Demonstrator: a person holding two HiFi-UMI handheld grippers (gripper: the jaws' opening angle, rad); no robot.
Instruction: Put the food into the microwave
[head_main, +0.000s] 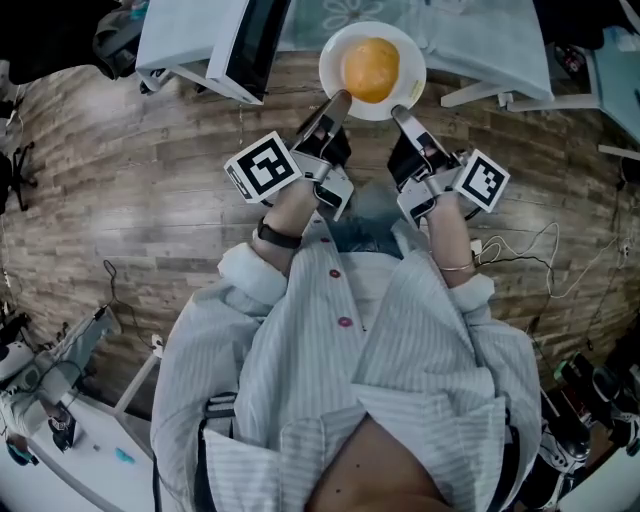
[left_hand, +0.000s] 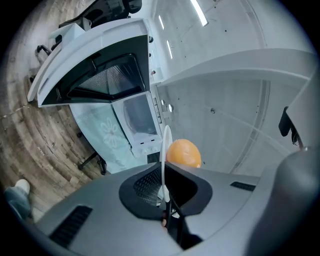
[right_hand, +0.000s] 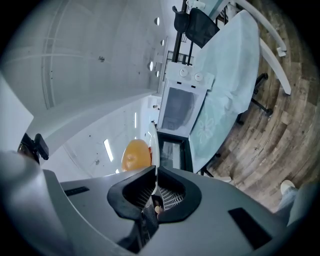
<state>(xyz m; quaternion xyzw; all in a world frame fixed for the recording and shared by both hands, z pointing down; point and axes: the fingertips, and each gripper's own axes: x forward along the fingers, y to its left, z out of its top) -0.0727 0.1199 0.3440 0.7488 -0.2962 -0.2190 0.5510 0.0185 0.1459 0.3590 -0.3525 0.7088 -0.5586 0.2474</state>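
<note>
A white plate (head_main: 335, 55) carries a round orange piece of food (head_main: 370, 68) and hangs in the air between both grippers. My left gripper (head_main: 338, 100) is shut on the plate's near left rim, and my right gripper (head_main: 400, 112) is shut on its near right rim. In the left gripper view the plate (left_hand: 165, 145) shows edge-on in the left gripper (left_hand: 164, 192), with the food (left_hand: 183, 153) behind it. The right gripper view has the plate (right_hand: 151, 142) edge-on in the right gripper (right_hand: 154, 192), beside the food (right_hand: 136, 155). The white microwave (left_hand: 137, 115) stands ahead, its door (head_main: 250, 45) open.
The microwave sits on a table with a pale floral cloth (head_main: 480, 40). A second white table (head_main: 615, 70) is at the right. A white cable (head_main: 520, 245) lies on the wooden floor. A bench with tools (head_main: 50, 400) is at the lower left.
</note>
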